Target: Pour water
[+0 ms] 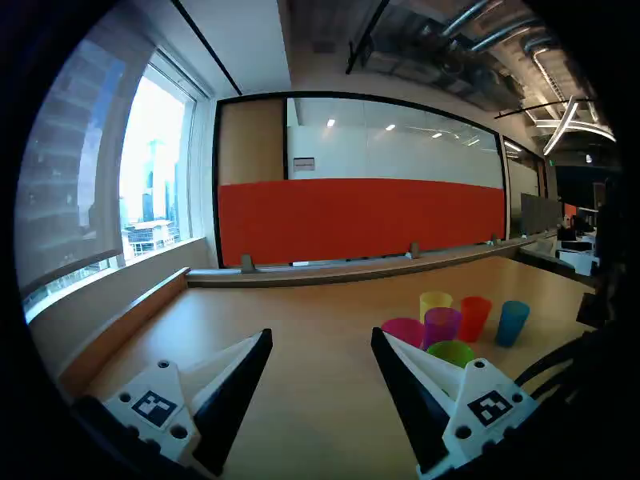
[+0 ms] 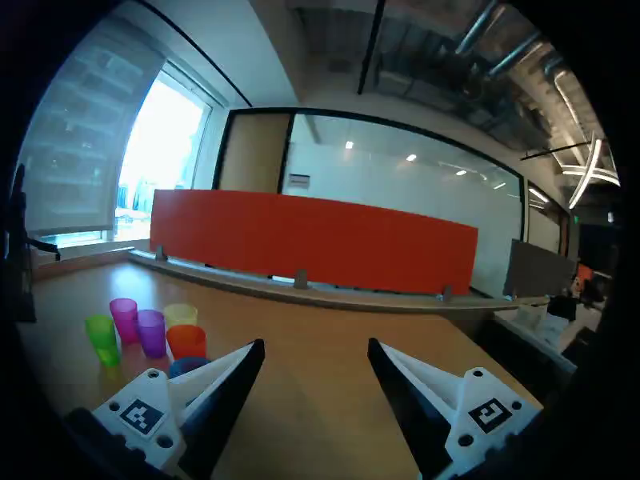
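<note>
The left claw is held low over a light wooden surface. Its two white and black fingers stand wide apart, and bare wood is seen between them. To the right of its right finger, six translucent plastic cups stand upright in a tight group on the surface. A green cup is the nearest to that finger, with a pink cup and a purple cup just behind it. A yellow cup, an orange cup and a blue cup are farther back. Whether the cups touch each other I cannot tell.

The right claw is wide open in the same way, with the wood of the surface between its fingers. In the right gripper view the cups are to the left of its left finger. The green cup is the farthest to the left, then come the pink cup and the purple cup. The yellow cup and the orange cup are nearer to the finger. The blue cup is partly hidden behind that finger.

A long red partition panel stands along the far edge of the surface. A large bright window is on the left side of the room.
</note>
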Available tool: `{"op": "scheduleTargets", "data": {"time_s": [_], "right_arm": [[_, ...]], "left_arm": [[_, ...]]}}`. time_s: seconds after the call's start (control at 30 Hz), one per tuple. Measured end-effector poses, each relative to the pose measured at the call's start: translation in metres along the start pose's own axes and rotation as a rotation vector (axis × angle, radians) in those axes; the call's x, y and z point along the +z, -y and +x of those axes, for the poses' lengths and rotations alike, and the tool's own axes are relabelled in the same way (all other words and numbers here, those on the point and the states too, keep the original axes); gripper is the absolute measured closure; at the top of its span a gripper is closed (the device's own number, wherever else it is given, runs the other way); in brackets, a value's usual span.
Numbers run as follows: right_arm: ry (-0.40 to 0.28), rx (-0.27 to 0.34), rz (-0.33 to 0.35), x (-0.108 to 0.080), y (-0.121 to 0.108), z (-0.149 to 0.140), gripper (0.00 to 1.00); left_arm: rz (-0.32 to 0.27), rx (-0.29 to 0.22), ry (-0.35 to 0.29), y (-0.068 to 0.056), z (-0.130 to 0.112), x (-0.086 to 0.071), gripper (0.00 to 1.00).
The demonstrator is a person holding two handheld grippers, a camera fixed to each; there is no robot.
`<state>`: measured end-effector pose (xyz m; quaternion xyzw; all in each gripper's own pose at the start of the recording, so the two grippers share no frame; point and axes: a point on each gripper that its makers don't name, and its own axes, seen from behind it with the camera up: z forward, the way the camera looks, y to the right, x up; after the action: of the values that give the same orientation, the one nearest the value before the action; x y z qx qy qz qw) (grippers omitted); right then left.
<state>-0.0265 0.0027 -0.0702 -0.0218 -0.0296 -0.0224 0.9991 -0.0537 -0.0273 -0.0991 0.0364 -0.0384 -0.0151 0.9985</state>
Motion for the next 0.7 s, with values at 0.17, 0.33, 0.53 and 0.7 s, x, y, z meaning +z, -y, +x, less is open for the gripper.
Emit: {"op": "scheduleTargets", "data": {"time_s": [0.17,0.33,0.53,0.7], "right_arm": [[-0.045,0.019,-0.043,-0.003,-0.010,0.010,0.00],[-0.077,0.072,-0.066,-0.008,-0.016,0.012,0.00],[-0.084,0.145,-0.078,-0.009,-0.021,0.008,0.00],[-0.079,0.133,-0.078,-0.009,-0.020,0.008,0.00]], "left_arm": [[0.023,0.001,-0.041,0.001,0.009,-0.001,0.08],[0.044,0.014,-0.072,0.000,0.015,0.001,0.08],[0.057,-0.007,-0.086,-0.002,0.011,0.003,0.08],[0.064,-0.013,-0.099,0.001,0.013,0.004,0.08]]}}
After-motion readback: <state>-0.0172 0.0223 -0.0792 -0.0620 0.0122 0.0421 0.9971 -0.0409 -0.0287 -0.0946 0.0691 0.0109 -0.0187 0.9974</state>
